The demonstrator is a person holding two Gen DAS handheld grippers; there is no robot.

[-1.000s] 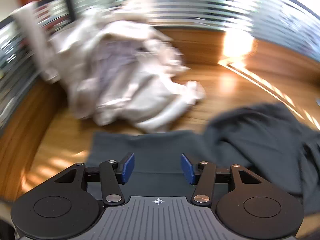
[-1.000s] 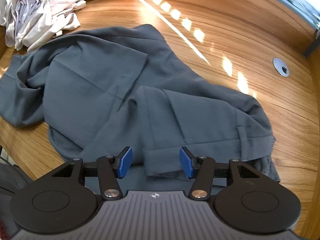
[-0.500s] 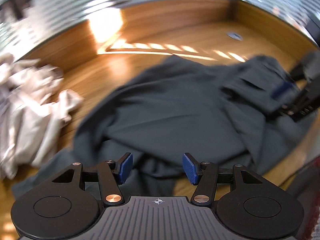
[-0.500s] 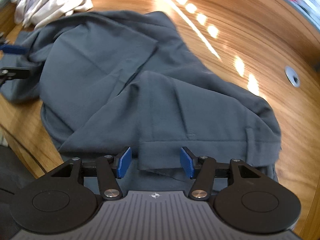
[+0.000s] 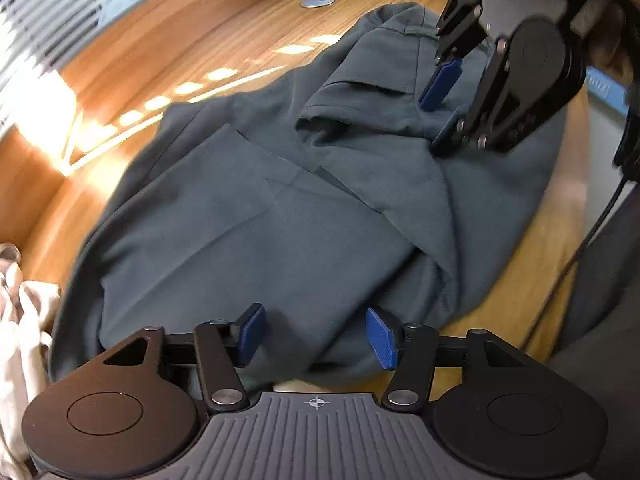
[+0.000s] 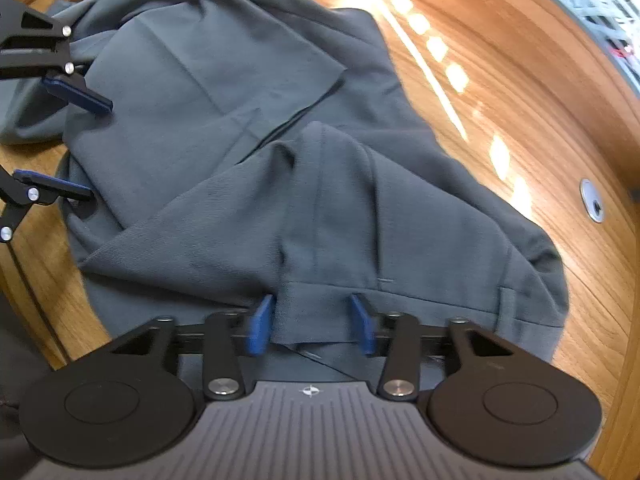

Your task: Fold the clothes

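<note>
1. Left wrist view: my left gripper (image 5: 316, 334) hangs with its jaws spread above the near edge of the grey garment (image 5: 256, 216), rumpled on the wooden table (image 5: 168, 60).
2. My right gripper (image 6: 310, 326) straddles the garment's hem, jaws apart, not yet pinching.

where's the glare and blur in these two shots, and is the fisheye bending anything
Left wrist view: sun patches glare on the wooden table at left, blown out near the blinds; the dark garment's left edge is smeared. Right wrist view: a bright line of sun spots crosses the table; the garment is mostly sharp, softer toward the edges. In both views the fisheye curves the table edge.
</note>
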